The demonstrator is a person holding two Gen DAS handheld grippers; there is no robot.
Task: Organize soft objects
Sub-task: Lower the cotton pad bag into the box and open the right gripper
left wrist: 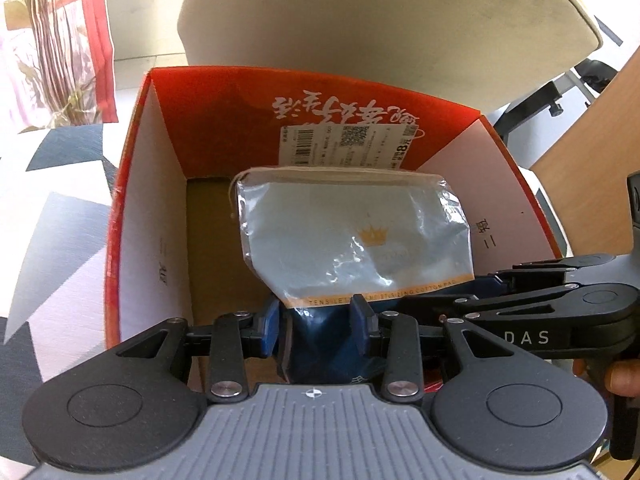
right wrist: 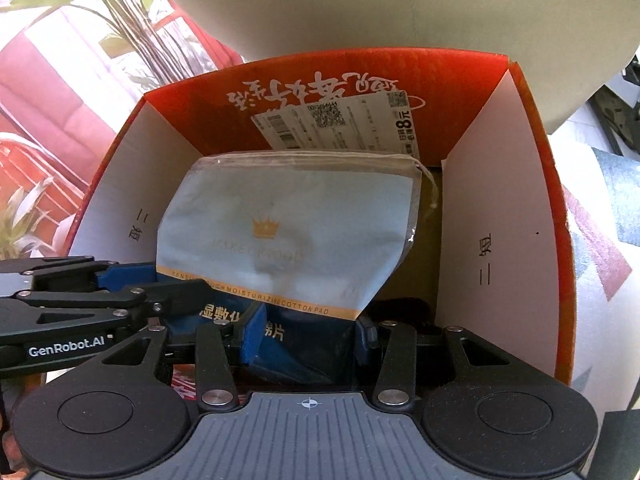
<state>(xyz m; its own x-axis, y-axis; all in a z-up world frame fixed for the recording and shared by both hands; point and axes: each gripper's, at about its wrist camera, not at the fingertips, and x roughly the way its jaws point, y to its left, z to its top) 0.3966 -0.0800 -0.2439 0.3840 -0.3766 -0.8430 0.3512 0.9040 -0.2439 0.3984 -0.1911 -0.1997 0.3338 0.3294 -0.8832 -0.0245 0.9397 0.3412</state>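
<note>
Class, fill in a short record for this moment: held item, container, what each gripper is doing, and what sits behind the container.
Held item: cotton pad pouch, pale blue with a gold crown, dark blue lower end
Container: red cardboard box, open, a white shipping label on its far wall
Left gripper: shut on the pouch's dark end
Right gripper: shut on the same end
Pouch position: inside the box
Behind box: beige chair
</note>
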